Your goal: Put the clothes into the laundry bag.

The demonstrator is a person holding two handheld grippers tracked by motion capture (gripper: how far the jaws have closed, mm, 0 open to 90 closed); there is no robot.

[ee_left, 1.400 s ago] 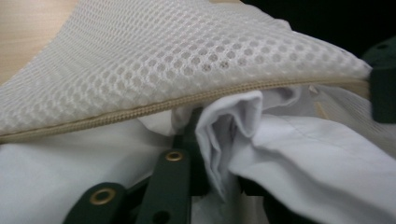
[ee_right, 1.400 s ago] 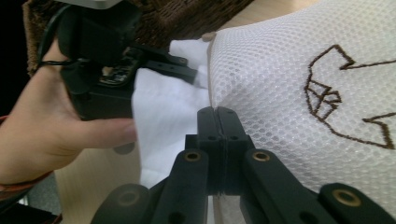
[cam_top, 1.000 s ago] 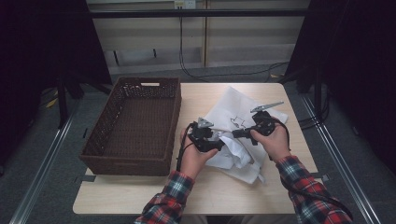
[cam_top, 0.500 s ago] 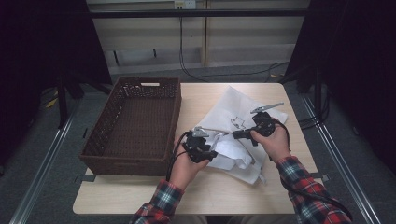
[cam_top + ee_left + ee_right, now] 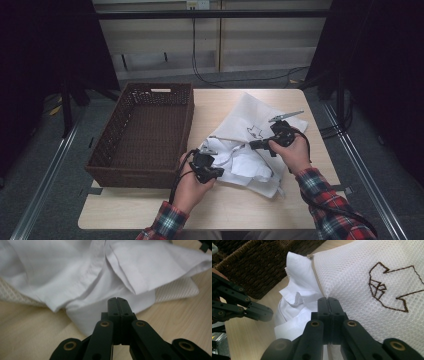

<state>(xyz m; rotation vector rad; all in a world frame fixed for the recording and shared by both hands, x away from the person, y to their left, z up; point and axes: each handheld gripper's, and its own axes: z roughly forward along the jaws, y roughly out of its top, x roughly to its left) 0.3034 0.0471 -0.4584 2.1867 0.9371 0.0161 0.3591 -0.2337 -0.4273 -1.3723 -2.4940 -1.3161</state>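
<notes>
A white mesh laundry bag (image 5: 262, 116) with a brown stitched emblem lies on the table, and a crumpled white garment (image 5: 250, 169) spills from its open end. My right gripper (image 5: 251, 145) is shut on the bag's tan-trimmed rim (image 5: 317, 277); in its own view the jaws (image 5: 327, 299) meet at that edge. My left gripper (image 5: 218, 173) has just been closing. It now sits shut at the garment's near edge. In the left gripper view its tips (image 5: 116, 300) touch the white garment (image 5: 75, 272), with no fabric visible between them. Mesh (image 5: 175, 288) peeks out beneath.
A dark woven basket (image 5: 186, 125) stands on the left half of the table, close beside my left hand. Bare wood (image 5: 250, 212) runs along the front edge. A metal floor rail (image 5: 45, 175) lies beyond the left side.
My left gripper has pulled back from the bag toward the table's front and closed its jaws. The right gripper has held still on the bag's rim.
</notes>
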